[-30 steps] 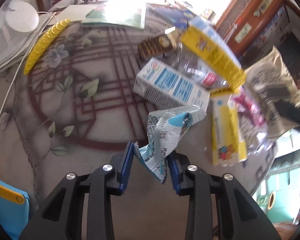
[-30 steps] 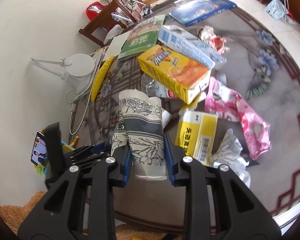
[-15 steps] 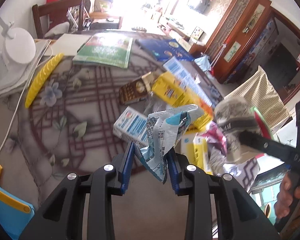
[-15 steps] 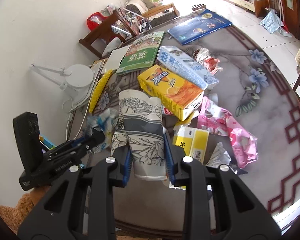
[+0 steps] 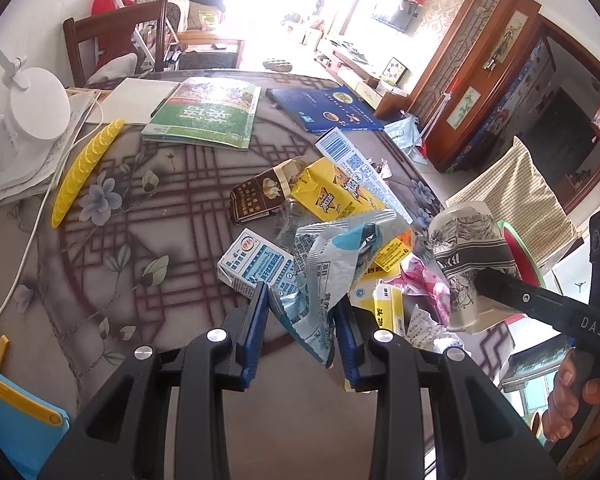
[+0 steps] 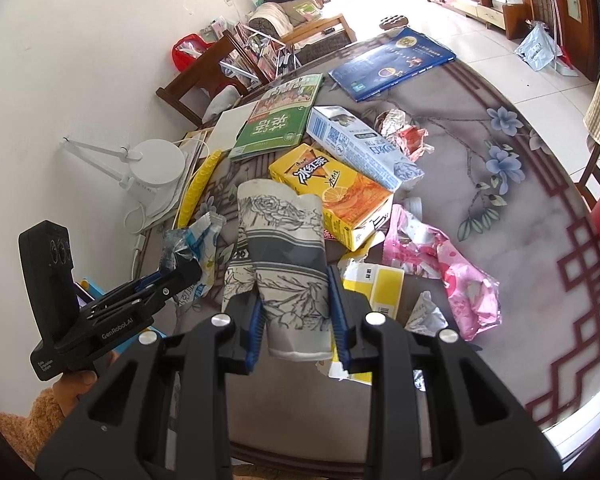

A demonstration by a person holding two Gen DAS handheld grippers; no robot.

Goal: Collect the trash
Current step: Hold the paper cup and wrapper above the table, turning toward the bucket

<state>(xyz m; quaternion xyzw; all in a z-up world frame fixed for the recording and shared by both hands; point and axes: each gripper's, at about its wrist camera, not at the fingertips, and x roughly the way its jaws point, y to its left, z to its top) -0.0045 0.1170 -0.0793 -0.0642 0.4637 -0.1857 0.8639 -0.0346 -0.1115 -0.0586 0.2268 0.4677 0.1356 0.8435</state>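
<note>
Two grippers are up over the round table (image 5: 148, 208), each with one piece of trash. The left gripper (image 5: 302, 320) has its blue pads closed tight on one crumpled blue-and-silver snack wrapper (image 5: 332, 264), held clear above the tabletop. The right gripper (image 6: 296, 316) is closed on one crushed paper cup with a grey floral print (image 6: 284, 248), pinched near its base, also off the table.

Left on the table: one yellow iced-tea carton (image 6: 332, 192), one long blue-and-white milk carton (image 6: 360, 148), one small blue-and-white drink box (image 5: 256, 264), one brown cigarette pack (image 5: 260, 196), one pink plastic wrapper (image 6: 448, 264), one small yellow-and-white box (image 6: 380, 284), and what may be a crushed clear bottle under the cartons, hard to make out. Two books lie at the far side, one green (image 5: 208, 112), one dark blue (image 6: 392, 64).

Compared with a second ago, both grippers have lifted, the left more, so its view now takes in the room and the cup beside it; grips unchanged.
</note>
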